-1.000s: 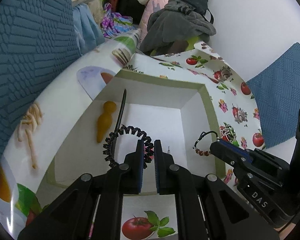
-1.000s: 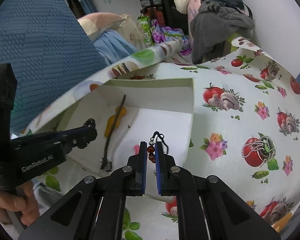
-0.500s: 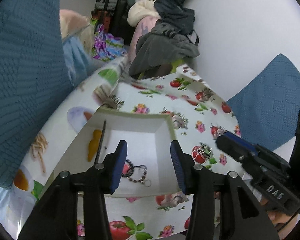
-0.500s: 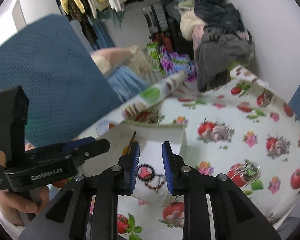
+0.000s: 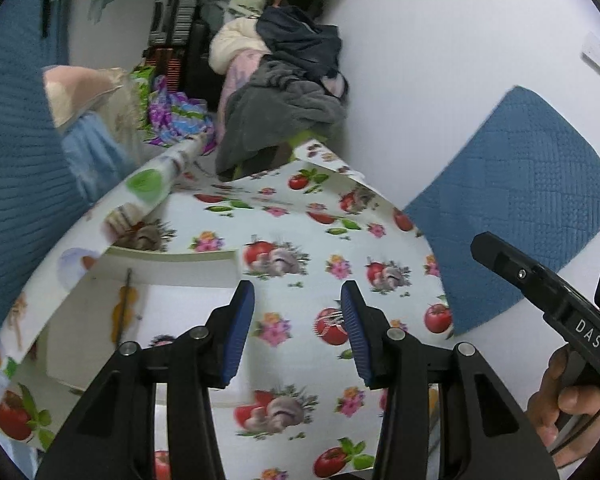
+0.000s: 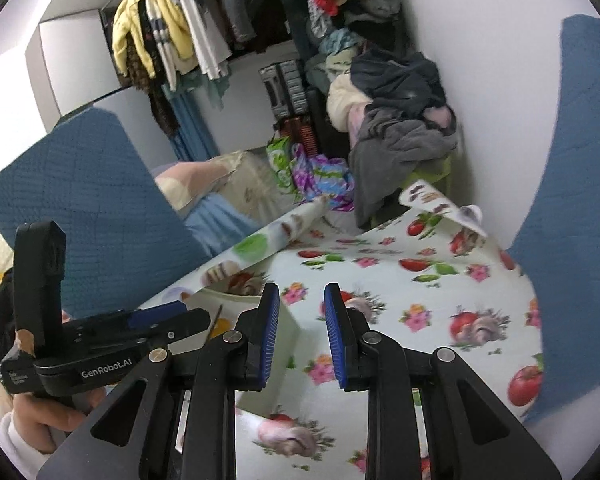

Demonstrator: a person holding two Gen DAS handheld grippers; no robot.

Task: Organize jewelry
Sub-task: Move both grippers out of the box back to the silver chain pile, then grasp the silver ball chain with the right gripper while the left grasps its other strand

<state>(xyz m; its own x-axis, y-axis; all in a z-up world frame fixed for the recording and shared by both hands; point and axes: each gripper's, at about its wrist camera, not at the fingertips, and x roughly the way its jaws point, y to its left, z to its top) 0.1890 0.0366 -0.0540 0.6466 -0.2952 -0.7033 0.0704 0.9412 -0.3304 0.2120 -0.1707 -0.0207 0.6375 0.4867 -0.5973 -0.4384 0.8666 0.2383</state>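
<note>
A white open box [image 5: 168, 266] sits on the fruit-print tablecloth at the left of the left wrist view. Inside it lie a yellow hair clip [image 5: 123, 309] and a dark stick [image 5: 125, 300]; a dark coiled item [image 5: 162, 339] peeks out behind my left finger. A pearl necklace [image 5: 327, 320] lies on the cloth beside the right finger. My left gripper [image 5: 298, 330] is open and empty, raised above the table. My right gripper [image 6: 302, 334] is open and empty, high above the box corner [image 6: 236, 306]. It also shows in the left wrist view [image 5: 540, 284].
Blue quilted cushions [image 5: 520, 200] lean against the wall on the right and at the left [image 6: 80, 192]. A pile of clothes [image 5: 284, 92] lies beyond the table's far end. The tablecloth [image 5: 324, 232] curls up at its far edge.
Both grippers have opened, released the coil and the bead bracelet into the box, then lifted up and back away from it. The left view now looks further right.
</note>
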